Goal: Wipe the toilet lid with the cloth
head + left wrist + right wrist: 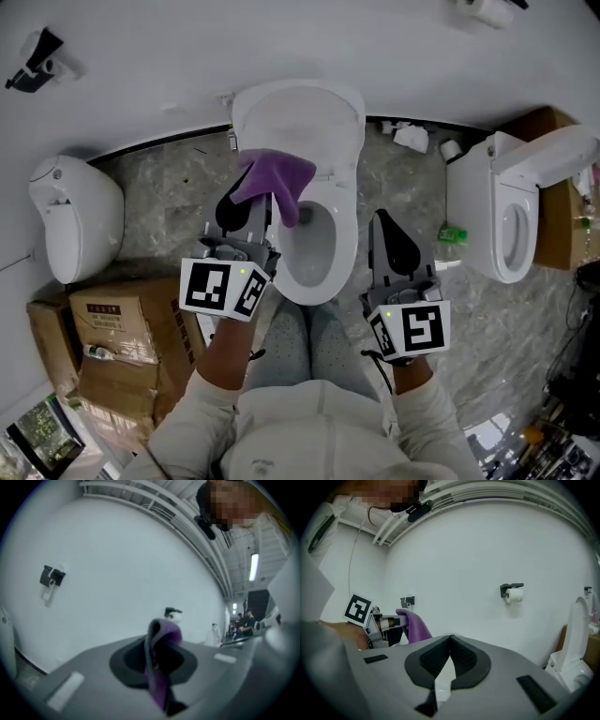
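Observation:
A white toilet stands at the wall with its lid (300,117) raised and the bowl (323,239) uncovered. My left gripper (253,202) is shut on a purple cloth (274,181), which hangs in front of the lid's lower edge, over the left of the bowl. In the left gripper view the cloth (161,667) stands pinched between the jaws, with white wall behind. My right gripper (384,220) is shut on nothing, to the right of the bowl. In the right gripper view its jaws (450,637) meet at the tips, and the left gripper (391,623) with the cloth (415,626) shows at left.
A second toilet (511,216) with its lid up stands at the right, brown cardboard (555,230) behind it. A white fixture (75,216) is at the left, with cardboard boxes (122,337) below it. A paper roll holder (512,592) hangs on the wall. The floor (178,187) is grey marble.

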The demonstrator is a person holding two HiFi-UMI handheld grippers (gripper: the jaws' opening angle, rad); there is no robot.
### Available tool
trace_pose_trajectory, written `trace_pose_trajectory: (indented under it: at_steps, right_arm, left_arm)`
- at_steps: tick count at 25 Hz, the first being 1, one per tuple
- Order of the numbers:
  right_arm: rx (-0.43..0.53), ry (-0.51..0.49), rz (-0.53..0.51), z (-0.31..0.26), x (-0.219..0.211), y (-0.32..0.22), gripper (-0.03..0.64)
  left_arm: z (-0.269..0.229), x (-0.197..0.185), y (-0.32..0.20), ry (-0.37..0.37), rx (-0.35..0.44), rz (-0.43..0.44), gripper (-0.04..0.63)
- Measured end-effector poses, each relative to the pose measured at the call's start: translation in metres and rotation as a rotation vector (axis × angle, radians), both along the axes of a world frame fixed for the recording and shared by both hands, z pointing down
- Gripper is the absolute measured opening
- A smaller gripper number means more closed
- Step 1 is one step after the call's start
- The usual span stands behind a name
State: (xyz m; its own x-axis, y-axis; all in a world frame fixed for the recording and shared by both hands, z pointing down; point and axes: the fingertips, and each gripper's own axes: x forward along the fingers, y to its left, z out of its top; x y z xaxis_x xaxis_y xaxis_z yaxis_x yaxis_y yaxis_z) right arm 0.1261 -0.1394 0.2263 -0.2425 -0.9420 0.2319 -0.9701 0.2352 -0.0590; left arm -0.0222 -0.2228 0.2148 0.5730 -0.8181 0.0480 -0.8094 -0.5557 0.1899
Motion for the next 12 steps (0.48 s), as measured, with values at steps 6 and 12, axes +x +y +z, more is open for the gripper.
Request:
trace_pose_trajectory:
  at_steps: [6,12]
  right_arm:
    - [-0.01,0.02,-0.014,0.029,-0.004,-0.02,0.015]
    - [-0.004,0.004,-0.042,0.047,-0.014,-0.05,0.015]
  left_arm:
    - [0.033,0.004,-0.036,-0.033,0.03,-0.029,0.014]
    - [0.057,0.001,-0.058,-0.036,0.031,-0.064,0.014]
